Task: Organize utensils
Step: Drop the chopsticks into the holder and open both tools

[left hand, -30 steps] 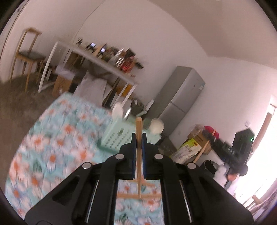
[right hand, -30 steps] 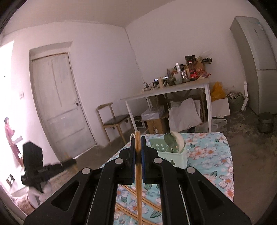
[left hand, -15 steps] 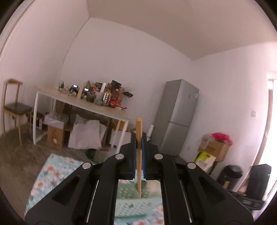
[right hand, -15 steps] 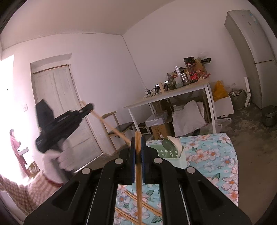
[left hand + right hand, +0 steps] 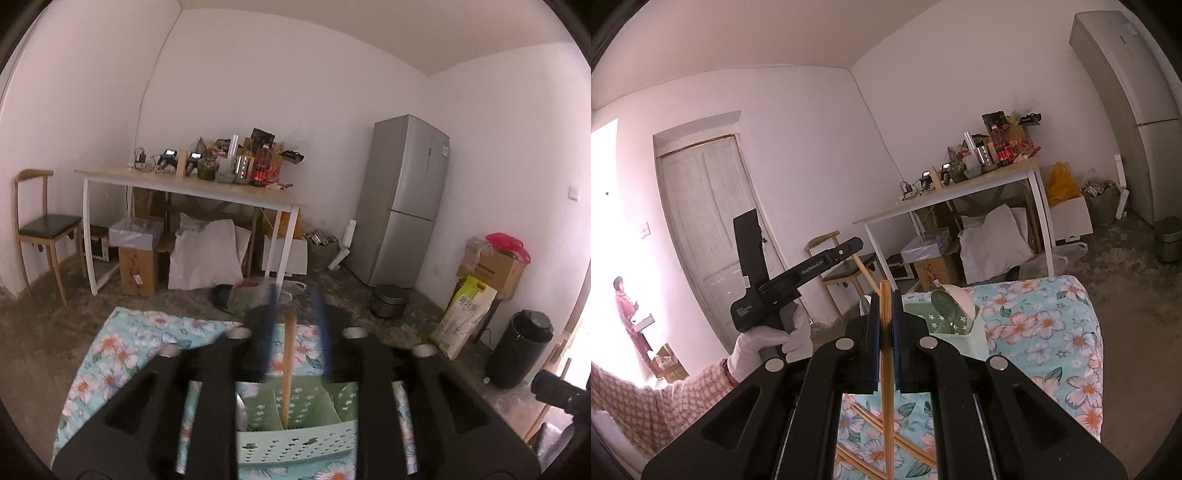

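Observation:
My left gripper (image 5: 294, 295) hovers over the pale green utensil basket (image 5: 295, 443). Its jaws are opening, and a wooden chopstick (image 5: 287, 369) stands between the parted blue pads with its lower end inside the basket; neither pad presses on it. From the right wrist view, that left gripper (image 5: 857, 245) is held by a white-gloved hand (image 5: 764, 339), the chopstick (image 5: 866, 275) slanting down below its tip. My right gripper (image 5: 885, 295) is shut on another chopstick (image 5: 886, 387). The basket (image 5: 975, 332) holds green and white spoons (image 5: 942, 306). Several loose chopsticks (image 5: 871, 421) lie on the floral cloth.
The floral-covered table (image 5: 1071, 332) ends a short way beyond the basket. Farther back stand a cluttered white table (image 5: 192, 184) with boxes under it, a wooden chair (image 5: 40, 225), a grey fridge (image 5: 402, 199) and a black bin (image 5: 521, 347). A person (image 5: 626, 306) stands outside the doorway.
The left gripper swung over the basket and levelled out, then its jaws parted from the chopstick, which now hangs lower into the basket. The right gripper kept hold of its chopstick.

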Tool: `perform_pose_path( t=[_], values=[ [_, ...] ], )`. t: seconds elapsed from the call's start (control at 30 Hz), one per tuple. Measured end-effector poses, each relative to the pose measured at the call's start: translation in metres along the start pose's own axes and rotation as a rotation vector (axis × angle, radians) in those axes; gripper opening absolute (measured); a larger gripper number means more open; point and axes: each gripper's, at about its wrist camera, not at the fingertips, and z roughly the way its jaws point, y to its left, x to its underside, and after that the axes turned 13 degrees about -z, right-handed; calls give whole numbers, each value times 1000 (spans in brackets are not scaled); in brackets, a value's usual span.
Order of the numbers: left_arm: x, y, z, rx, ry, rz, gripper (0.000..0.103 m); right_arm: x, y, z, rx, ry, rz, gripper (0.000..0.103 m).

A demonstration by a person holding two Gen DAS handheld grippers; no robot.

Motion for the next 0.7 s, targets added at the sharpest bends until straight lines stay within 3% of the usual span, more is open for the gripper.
perform_pose_path(
  t=[0.37,0.5,0.7],
  values=[
    [-5,9,-65,27,-85,-35,71,-13,4,7,13,-5,-17,6],
    [10,23,-97,-4,-95,-41,83,-30,7,15,14,-29,-41,6],
    [46,59,-127,-91,-67,-78,91,-76,12,30,24,-108,-105,6]
  ],
)
